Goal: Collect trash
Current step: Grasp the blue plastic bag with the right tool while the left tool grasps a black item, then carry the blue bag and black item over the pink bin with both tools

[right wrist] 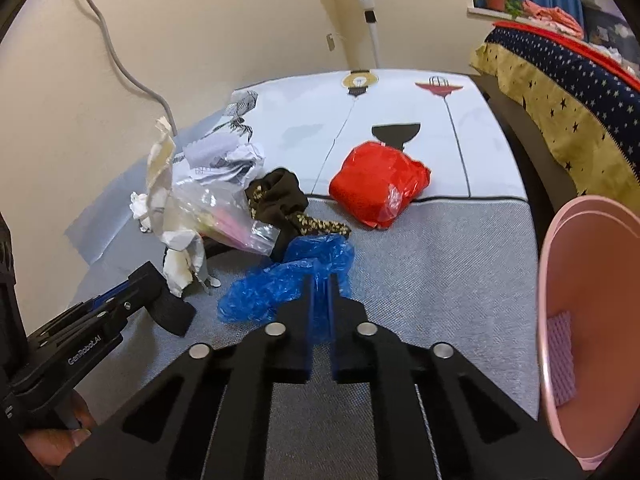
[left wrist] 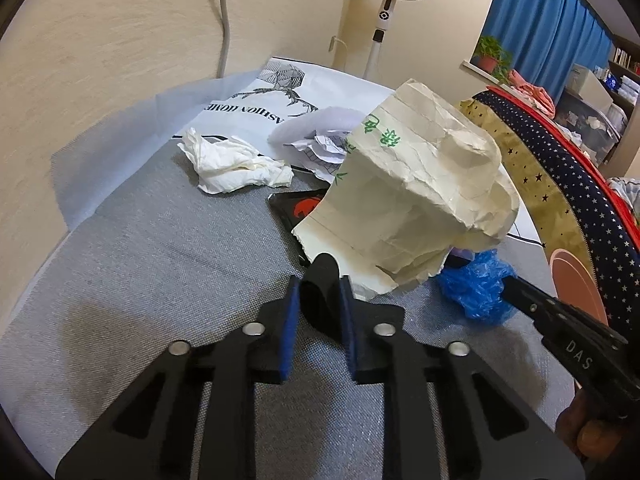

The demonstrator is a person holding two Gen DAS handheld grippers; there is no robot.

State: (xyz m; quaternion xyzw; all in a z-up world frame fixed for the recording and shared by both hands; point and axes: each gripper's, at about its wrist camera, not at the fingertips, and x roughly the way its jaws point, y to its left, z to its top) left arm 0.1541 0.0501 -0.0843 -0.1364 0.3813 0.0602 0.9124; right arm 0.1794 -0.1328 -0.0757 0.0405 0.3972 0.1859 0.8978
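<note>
My left gripper is shut on a black strap attached to a crumpled cream paper, holding it above the grey mat; the gripper and paper also show in the right wrist view. My right gripper is shut on a crumpled blue plastic bag, which also shows in the left wrist view. A pink trash bin stands at the right. A red plastic bag, a white tissue, crumpled printed paper, a clear plastic bag and a dark cloth lie on the mat.
The grey mat lies on the floor with a white printed sheet behind it. A wall and grey cable are on the left, a standing fan behind. A bed with star-patterned cover is at the right.
</note>
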